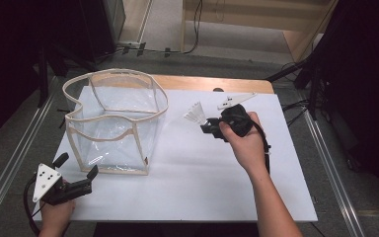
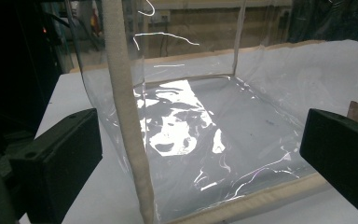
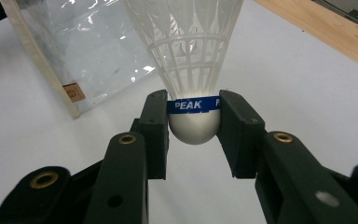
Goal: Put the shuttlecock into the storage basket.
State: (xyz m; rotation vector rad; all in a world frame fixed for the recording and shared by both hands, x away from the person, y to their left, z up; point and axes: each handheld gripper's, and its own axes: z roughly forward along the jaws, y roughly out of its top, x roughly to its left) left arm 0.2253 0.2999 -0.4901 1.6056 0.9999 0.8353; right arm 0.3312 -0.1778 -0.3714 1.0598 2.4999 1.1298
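High view: at a white tabletop (image 1: 187,192), a person's right gripper (image 1: 208,126) clamps a white plastic shuttlecock with a blue band (image 1: 195,112) near the far edge of the board, just right of centre, the skirt pointing away toward the far-left. The right gripper view shows why the hold looks secure: the two black jaws press on either side of the rounded white cork base, right at the blue band printed "PEAK" (image 3: 193,104), leaving the fragile mesh skirt untouched and free above the surface. To the left stands a clear plastic box-shaped bag with cream fabric piping (image 1: 113,123), open at the top, occupying the far-left part of the tabletop; it sits well apart from the shuttlecock, its mouth gaping upward as if ready to receive it. The left gripper (image 1: 76,168) waits near the front-left corner of the board, jaws spread wide and holding nothing, aimed at the bag's near corner. In the left gripper view, the bag's cream corner seam (image 2: 128,121) rises between those parted jaws, which suggests this hand is placed to steady or pinch the floppy wall while the other hand carries the shuttlecock over the rim. The bag's floor appears bare through the glossy film.
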